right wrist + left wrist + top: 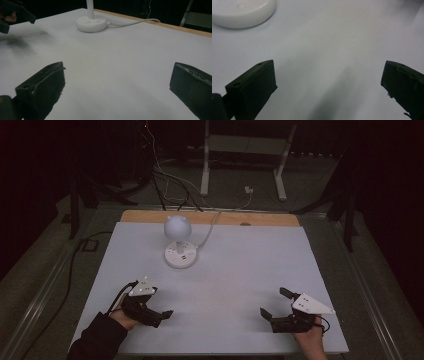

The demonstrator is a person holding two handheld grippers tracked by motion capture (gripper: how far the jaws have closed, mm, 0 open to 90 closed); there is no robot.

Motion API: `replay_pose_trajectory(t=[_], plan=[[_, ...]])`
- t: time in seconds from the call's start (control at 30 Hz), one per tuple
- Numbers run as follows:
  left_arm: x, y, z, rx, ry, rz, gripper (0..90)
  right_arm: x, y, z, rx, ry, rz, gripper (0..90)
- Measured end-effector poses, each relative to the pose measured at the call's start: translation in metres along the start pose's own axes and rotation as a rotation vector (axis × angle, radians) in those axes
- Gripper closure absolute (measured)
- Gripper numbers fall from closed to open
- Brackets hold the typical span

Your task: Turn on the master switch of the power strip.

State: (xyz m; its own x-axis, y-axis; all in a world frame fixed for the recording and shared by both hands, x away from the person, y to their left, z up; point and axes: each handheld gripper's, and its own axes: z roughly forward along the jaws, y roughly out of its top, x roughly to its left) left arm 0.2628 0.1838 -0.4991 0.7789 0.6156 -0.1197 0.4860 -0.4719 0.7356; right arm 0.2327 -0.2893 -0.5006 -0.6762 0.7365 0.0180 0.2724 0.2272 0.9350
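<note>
- High view: a white tabletop (240, 270) with a bare wood strip along its far edge sits in a dark room. Behind it, on the floor, are cables and a white metal frame (245, 155).
- A small white lamp (179, 242) stands upright near the far middle of the tabletop. It has a round flat base, a thin straight stem and a ball-shaped head. Its white cord (212, 227) runs off over the far edge.
- The left tongs (162, 315) lie low near the front left, pointing right. The right tongs (275, 302) are at the front right, spread wide and holding nothing.
- Left gripper view: the black jaws stand wide apart over bare white tabletop, holding nothing. The lamp base (242, 12) shows at the top left.
- Right gripper view: the jaws are wide apart and hold nothing. The lamp base (92, 23) and stem sit far ahead, with the cord (135, 22) trailing right. The left tongs (17, 13) show at the top left.
</note>
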Motion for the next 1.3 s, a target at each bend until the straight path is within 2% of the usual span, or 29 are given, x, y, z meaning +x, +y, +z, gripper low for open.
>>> replay_pose_trajectory(t=[0.37,0.43,0.53,0.7,0.87,1.03,1.3], plan=[[0.006,-0.028,-0.008,0.004,0.022,-0.035,0.4,0.000,0.000,0.000,0.002,0.001,-0.002,0.0],[0.007,-0.033,-0.009,-0.008,0.028,-0.040,0.4,0.000,0.000,0.001,0.002,-0.001,-0.003,0.0],[0.007,-0.039,-0.010,0.006,0.035,-0.038,0.4,-0.001,0.000,0.000,0.004,-0.003,-0.003,0.0],[0.006,-0.048,-0.011,0.016,0.055,-0.066,0.4,0.000,-0.001,0.000,0.005,-0.001,-0.006,0.0],[0.007,-0.053,-0.013,0.018,0.099,-0.092,0.4,0.000,-0.001,0.001,0.009,0.004,-0.010,0.0],[0.009,-0.054,-0.012,0.007,0.093,-0.096,0.4,0.001,-0.001,0.001,0.011,0.007,-0.016,0.0],[0.007,-0.054,-0.010,0.013,0.082,-0.074,0.4,0.001,-0.001,0.001,0.013,0.005,-0.022,0.0]])
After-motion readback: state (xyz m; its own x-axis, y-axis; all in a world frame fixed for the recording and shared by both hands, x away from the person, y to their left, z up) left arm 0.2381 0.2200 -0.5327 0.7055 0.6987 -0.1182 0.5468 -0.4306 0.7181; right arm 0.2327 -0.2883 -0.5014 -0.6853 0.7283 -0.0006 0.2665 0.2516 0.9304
